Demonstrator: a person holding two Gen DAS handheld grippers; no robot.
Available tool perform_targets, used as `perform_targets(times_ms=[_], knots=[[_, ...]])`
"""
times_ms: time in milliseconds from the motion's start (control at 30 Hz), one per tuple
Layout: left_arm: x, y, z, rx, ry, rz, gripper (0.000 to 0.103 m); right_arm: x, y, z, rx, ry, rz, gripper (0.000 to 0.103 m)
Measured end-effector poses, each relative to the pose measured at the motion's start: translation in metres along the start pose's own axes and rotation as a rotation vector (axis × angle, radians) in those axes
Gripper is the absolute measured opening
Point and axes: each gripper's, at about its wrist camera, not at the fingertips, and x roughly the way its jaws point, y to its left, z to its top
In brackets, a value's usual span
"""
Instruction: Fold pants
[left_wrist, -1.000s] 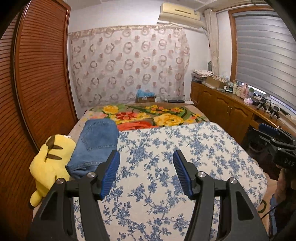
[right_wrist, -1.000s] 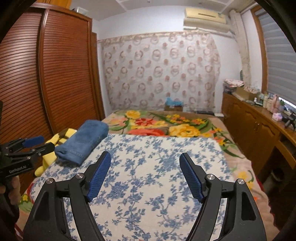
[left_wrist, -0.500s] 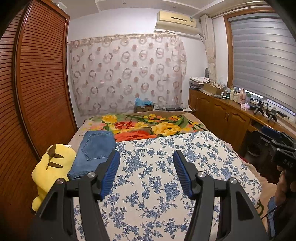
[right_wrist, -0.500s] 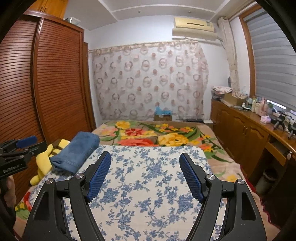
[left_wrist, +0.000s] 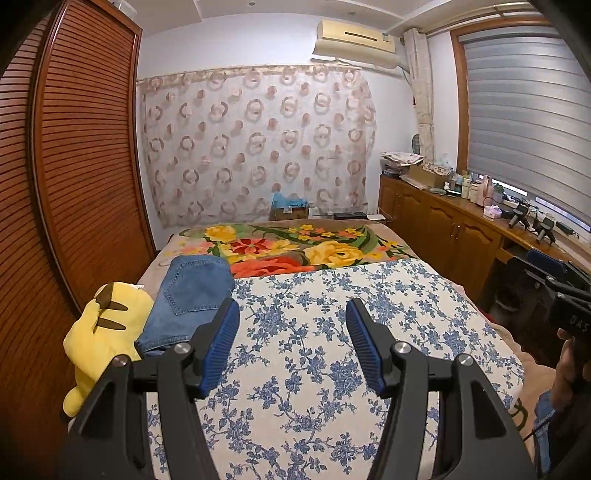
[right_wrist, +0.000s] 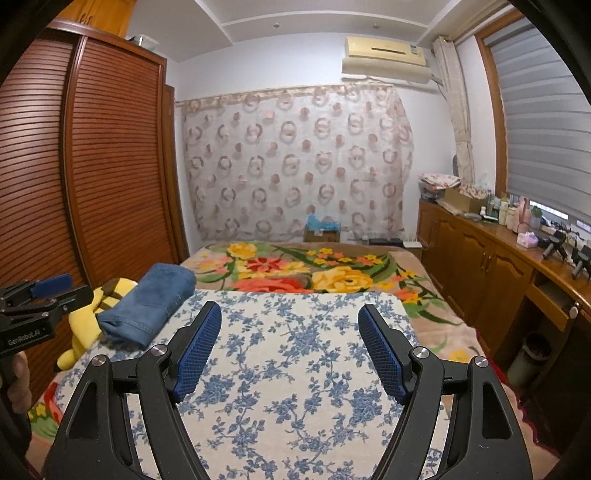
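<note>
Your left gripper (left_wrist: 291, 341): fingers spread, nothing between, raised over blue-floral sheet (left_wrist: 332, 332). Your right gripper (right_wrist: 290, 349): same, spread and unloaded. Folded jeans (left_wrist: 188, 299) lie at bed's left edge, touching yellow Pikachu plush (left_wrist: 99, 332). In right view, left gripper's body reads "GenRobot.AI" (right_wrist: 24, 338). In left view, right gripper's body reads "DAS", rest cut off.

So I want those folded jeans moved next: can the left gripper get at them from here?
Probably yes: the left gripper is open and empty, the jeans lie just ahead to its left, top uncovered; only the yellow plush crowds their far side.
</note>
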Motion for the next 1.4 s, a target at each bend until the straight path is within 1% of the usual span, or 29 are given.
perform_targets(times_ms=[1400], knots=[[0.0003, 0.0026, -0.0039, -0.002, -0.003, 0.002, 0.059, 0.0001, -0.0013, -0.0029, -0.001, 0.000, -0.005, 0.079]])
